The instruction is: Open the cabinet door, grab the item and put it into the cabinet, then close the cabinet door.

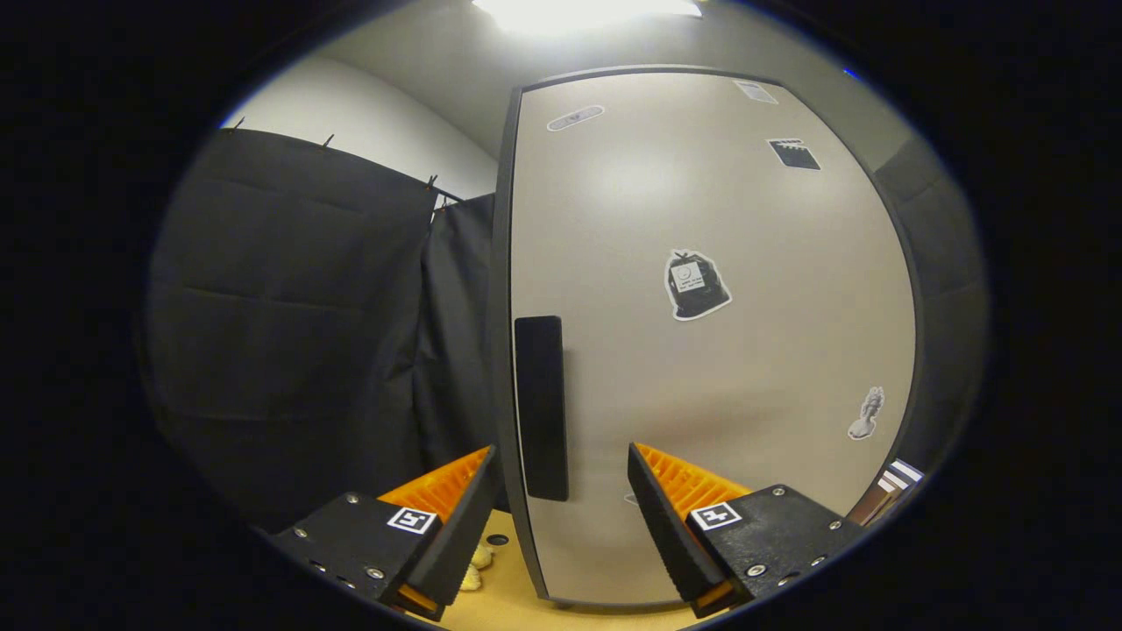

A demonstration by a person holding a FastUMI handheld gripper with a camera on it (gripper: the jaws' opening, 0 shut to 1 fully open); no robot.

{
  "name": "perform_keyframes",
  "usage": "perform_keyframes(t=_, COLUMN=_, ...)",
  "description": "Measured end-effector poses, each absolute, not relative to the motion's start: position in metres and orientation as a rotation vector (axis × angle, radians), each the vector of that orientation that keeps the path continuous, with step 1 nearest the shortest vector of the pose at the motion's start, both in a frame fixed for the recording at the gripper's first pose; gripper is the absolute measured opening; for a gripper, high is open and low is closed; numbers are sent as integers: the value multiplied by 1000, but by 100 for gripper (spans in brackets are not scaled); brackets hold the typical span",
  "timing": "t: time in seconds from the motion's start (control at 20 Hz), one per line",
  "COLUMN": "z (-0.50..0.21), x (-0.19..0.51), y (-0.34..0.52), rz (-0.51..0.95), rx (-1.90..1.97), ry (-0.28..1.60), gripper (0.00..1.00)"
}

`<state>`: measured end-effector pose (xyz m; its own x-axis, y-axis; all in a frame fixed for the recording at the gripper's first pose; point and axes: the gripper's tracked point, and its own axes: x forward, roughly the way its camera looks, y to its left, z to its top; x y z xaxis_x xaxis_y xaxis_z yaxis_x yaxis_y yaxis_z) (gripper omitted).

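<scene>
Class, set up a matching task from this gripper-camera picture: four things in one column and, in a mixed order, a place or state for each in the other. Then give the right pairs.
Column one:
1. cabinet door
2. door handle
3. gripper
4. pale item

Column two:
A. dark upright bar near the door's left edge
B. open, fingers to either side of the handle's lower end, not pressing on it
C. light-coloured panel carrying several stickers
D. lying on the wooden surface beside the left finger

Pairs: 1-C, 2-A, 3-B, 4-D
</scene>
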<state>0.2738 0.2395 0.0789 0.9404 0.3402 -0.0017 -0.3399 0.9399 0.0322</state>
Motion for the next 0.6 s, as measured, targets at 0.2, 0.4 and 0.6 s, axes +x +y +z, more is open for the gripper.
perform_keyframes(t=0.2, z=80, x=296, y=254, rz=340, rx=-16, ry=28, gripper=83)
perform_keyframes(t=0.4, z=67, x=306, y=268, rz=344, rx=-51, ry=81, gripper=67)
perform_keyframes(t=0.6, z=65, x=308, y=260, rz=297, rx=-16, ry=99, gripper=31)
